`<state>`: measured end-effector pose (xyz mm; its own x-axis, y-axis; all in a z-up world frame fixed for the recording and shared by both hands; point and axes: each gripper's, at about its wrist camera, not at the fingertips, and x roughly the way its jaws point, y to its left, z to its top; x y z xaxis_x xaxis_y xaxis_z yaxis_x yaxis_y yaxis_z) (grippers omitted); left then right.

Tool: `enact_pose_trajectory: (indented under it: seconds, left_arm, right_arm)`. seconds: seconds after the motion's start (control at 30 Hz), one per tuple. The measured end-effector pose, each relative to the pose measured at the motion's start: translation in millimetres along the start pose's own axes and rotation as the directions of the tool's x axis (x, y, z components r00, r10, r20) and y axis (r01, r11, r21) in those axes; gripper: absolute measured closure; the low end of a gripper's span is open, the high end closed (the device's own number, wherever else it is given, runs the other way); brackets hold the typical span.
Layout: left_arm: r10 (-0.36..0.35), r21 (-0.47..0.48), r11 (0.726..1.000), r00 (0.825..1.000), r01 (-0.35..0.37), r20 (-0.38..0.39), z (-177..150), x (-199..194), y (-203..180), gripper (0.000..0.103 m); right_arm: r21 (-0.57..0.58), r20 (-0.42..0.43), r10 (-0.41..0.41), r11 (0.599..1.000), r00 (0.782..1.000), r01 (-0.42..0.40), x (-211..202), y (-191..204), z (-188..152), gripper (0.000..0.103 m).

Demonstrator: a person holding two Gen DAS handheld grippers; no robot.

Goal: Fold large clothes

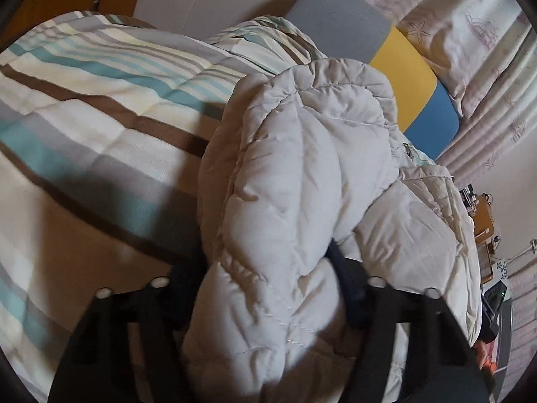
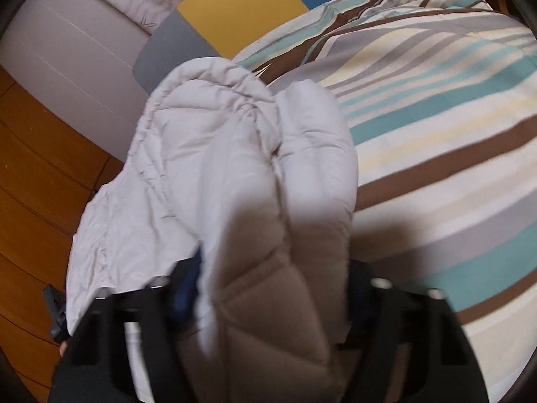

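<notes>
Both tongs clamped on the puffy white quilted jacket (image 1: 295, 181): left gripper (image 1: 268, 305) with a thick padded roll bunched between its jaws, right gripper (image 2: 268, 288) pinching another fat fold of the same garment. Jacket held up above the striped duvet (image 1: 100, 100), which serves as the landmark: bulk of the padding hanging over the duvet's near side, one loose panel trailing off its edge toward the wooden floor (image 2: 40, 168), grey, yellow and blue cushions (image 1: 406, 77) lying beyond the duvet's far end. Probably mid-fold, carrying two gathered parts across to lay them down. To do it well: keep both grips level and drawn apart enough to take the slack out, lower onto the flat middle of the duvet rather than near its edge, bring the trailing panel up onto the duvet first, and release only once the padding rests flat, since such slippery, springy fill likely puffs back open.
</notes>
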<state>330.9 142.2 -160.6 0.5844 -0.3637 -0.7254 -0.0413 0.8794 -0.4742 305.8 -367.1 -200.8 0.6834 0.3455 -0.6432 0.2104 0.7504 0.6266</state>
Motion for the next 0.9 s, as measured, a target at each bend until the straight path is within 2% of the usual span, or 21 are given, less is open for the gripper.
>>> enact_pose_trajectory:
  seconds: [0.07,0.17,0.33,0.5,0.53,0.57,0.6,0.67,0.73,0.77,0.83,0.9]
  left_arm:
    - [0.000,0.033,0.999,1.000,0.000,-0.014,-4,-5,-4,0.058]
    - [-0.020,0.067,0.998,0.999,0.023,-0.036,-16,-19,-8,0.065]
    - [-0.039,0.106,0.993,0.997,0.046,-0.067,-52,-45,-17,0.066]
    - [-0.068,0.151,0.985,0.993,0.082,-0.095,-107,-83,-21,0.065]
    - [-0.068,0.153,0.985,0.993,0.081,-0.093,-114,-89,-20,0.057]
    - [-0.062,0.154,0.985,0.994,0.075,-0.086,-120,-95,-19,0.044]
    - [-0.050,0.154,0.986,0.996,0.060,-0.069,-122,-103,-19,0.038]
    - [-0.047,0.149,0.988,0.999,0.048,-0.006,-119,-118,-20,0.019]
    - [-0.044,0.133,0.991,0.996,0.033,0.083,-106,-129,-24,0.016]
    - [-0.045,0.124,0.992,0.995,0.033,0.092,-100,-128,-26,0.015]
    - [-0.062,0.093,0.994,0.995,0.054,0.082,-84,-114,-34,0.015]
    - [-0.028,0.074,0.997,0.999,0.025,0.042,-74,-89,-44,0.017]
  right_arm:
    - [-0.026,0.006,-0.010,1.000,1.000,0.010,-6,7,-3,0.058]
    - [-0.041,-0.002,0.004,0.999,1.000,-0.004,-23,9,-10,0.069]
    - [-0.089,-0.018,0.009,0.996,1.000,-0.011,-60,7,-28,0.071]
    - [-0.105,-0.061,0.014,0.994,0.998,-0.020,-111,-14,-72,0.071]
    - [-0.105,-0.069,0.010,0.994,0.998,-0.017,-115,-16,-75,0.068]
    - [-0.104,-0.075,-0.004,0.995,0.997,-0.004,-120,-18,-78,0.056]
    - [-0.107,-0.060,-0.044,0.994,0.997,0.037,-129,-19,-81,0.046]
    - [-0.149,0.016,-0.100,0.984,0.995,0.101,-144,-12,-78,0.036]
    - [-0.196,0.114,-0.128,0.969,0.985,0.148,-153,6,-67,0.029]
    - [-0.211,0.133,-0.122,0.966,0.984,0.148,-152,14,-61,0.027]
    - [-0.249,0.113,-0.090,0.962,0.989,0.116,-141,37,-56,0.026]
    - [-0.290,0.074,-0.130,0.946,0.989,0.146,-110,62,-53,0.023]
